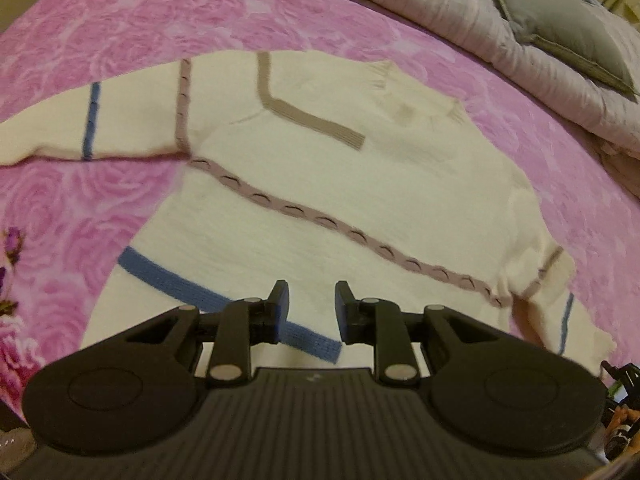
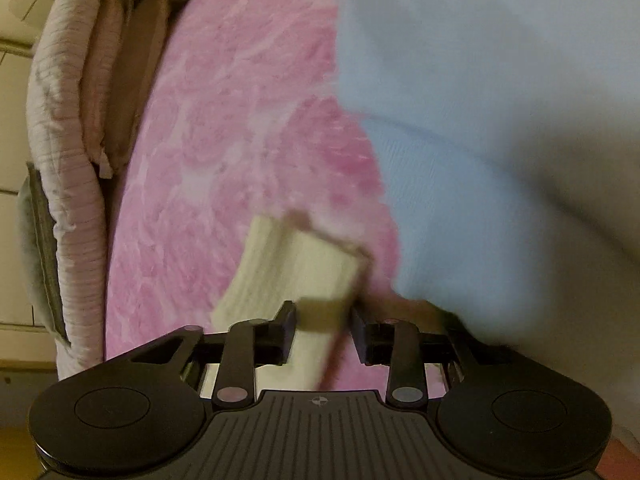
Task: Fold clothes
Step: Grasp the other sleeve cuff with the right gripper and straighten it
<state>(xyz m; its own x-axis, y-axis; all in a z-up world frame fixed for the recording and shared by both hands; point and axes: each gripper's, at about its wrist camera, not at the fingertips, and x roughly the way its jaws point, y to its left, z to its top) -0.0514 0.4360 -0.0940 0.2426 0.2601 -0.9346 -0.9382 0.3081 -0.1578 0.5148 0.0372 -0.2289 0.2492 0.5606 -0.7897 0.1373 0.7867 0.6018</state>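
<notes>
A pink rose-patterned blanket (image 1: pixel 120 32) is spread over the bed, with a grey pillow (image 1: pixel 560 28) laid on a folded quilt (image 1: pixel 532 76).

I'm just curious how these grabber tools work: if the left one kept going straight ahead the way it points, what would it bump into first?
Probably the cream sweater spread on the pink blanket. The left gripper, jaws apart and empty, points at the sweater's body, near the blue stripe. Depth is uncertain.
</notes>
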